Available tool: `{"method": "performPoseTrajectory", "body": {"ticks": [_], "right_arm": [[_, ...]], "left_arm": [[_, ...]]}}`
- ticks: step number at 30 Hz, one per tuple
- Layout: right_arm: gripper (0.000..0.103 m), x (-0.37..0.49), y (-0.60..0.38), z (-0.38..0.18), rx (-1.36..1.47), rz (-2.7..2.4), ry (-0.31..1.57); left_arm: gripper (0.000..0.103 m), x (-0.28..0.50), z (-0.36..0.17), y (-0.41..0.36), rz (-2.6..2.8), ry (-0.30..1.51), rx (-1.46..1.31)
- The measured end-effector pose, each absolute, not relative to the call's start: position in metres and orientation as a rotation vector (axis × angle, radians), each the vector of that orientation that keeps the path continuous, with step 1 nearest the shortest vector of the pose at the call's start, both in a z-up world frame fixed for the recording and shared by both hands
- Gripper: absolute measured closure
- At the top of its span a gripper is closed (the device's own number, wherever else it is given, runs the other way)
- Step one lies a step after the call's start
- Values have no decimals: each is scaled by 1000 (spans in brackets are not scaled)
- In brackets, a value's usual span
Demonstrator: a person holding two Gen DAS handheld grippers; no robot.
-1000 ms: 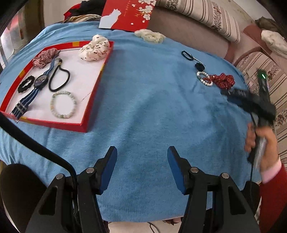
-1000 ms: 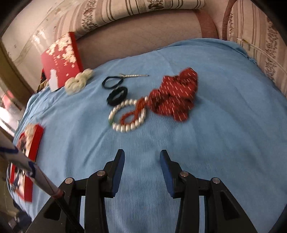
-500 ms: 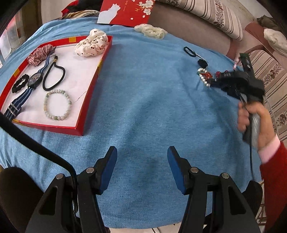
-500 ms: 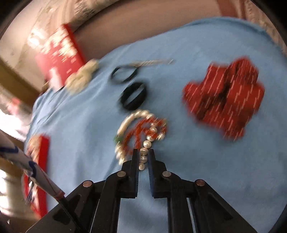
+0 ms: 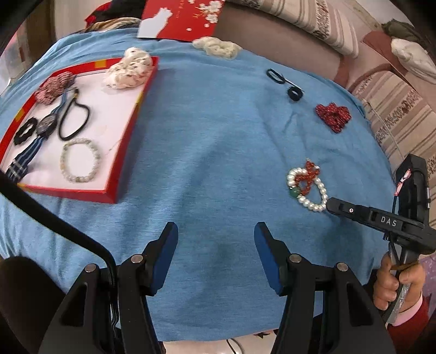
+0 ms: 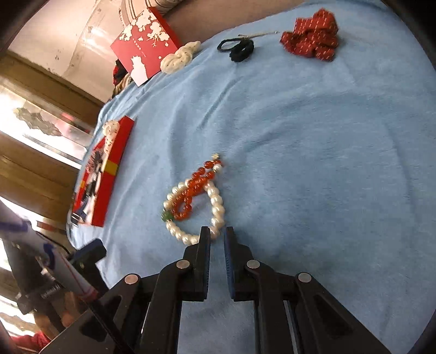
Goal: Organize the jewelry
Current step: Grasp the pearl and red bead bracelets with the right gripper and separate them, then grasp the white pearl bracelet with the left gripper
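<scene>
My right gripper (image 6: 217, 234) is shut on a white pearl bracelet (image 6: 216, 205) with a green bead. A red bead bracelet (image 6: 194, 186) is tangled in it; both lie on the blue cloth. In the left wrist view the pearl bracelet (image 5: 305, 200) and red beads (image 5: 309, 174) lie at the right, with the right gripper (image 5: 331, 203) at the loop's near end. My left gripper (image 5: 215, 239) is open and empty over the cloth's near edge. A red tray (image 5: 128, 136) at the left holds a watch, hair ties, scrunchies and a pale bead bracelet (image 5: 80, 163).
A red scrunchie (image 5: 333, 115), a black scrunchie (image 5: 294, 94), a black hair tie with a clip (image 5: 275, 76) and a cream scrunchie (image 5: 218, 47) lie toward the far side. A red card (image 5: 179, 19) leans against the sofa behind.
My right gripper has dragged the pearl and red bracelets toward the near right, away from the red scrunchie. It stays shut on the pearls. The left gripper stays open.
</scene>
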State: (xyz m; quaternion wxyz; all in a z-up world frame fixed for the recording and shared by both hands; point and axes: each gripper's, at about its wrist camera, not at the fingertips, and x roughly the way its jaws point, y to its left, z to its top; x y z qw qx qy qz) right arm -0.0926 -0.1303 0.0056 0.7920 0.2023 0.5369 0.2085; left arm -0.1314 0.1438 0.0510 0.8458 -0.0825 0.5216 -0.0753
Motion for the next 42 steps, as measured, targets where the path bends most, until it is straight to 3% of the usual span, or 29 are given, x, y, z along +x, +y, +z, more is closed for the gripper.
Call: {"method": "performPoseTrajectory", "body": {"ticks": [1, 3, 5, 10, 12, 13, 26, 33, 37, 39, 40, 42], "right_arm": [[88, -93, -130, 10, 411, 429, 1143], [72, -90, -130, 21, 387, 416, 1100], [65, -81, -128, 26, 405, 420, 1077], [65, -46, -105, 13, 411, 402, 1101], [89, -39, -100, 4, 415, 399, 1121], [94, -38, -102, 6, 442, 416, 1106], [93, -63, -202, 13, 462, 102, 1012], [81, -70, -207, 10, 492, 136, 989], [79, -67, -198, 10, 428, 133, 974], [79, -67, -192, 10, 371, 122, 964], [83, -66, -184, 11, 317, 112, 960], [94, -63, -176, 13, 243, 94, 960]], "left_arm": [[46, -131, 51, 142, -162, 1100, -171], [46, -131, 51, 138, -166, 1100, -167], [46, -132, 51, 134, -168, 1103, -161], [46, -133, 51, 134, -156, 1105, -154], [46, -132, 53, 136, -150, 1104, -154], [46, -131, 54, 137, -149, 1104, -155], [46, -81, 35, 82, -297, 1168, -91], [47, -55, 25, 43, -411, 1194, -62], [52, -51, 19, 23, -437, 1179, -16], [72, -52, 18, 14, -432, 1154, 24], [93, -52, 18, 13, -428, 1152, 38], [94, -51, 19, 16, -432, 1156, 24]]}}
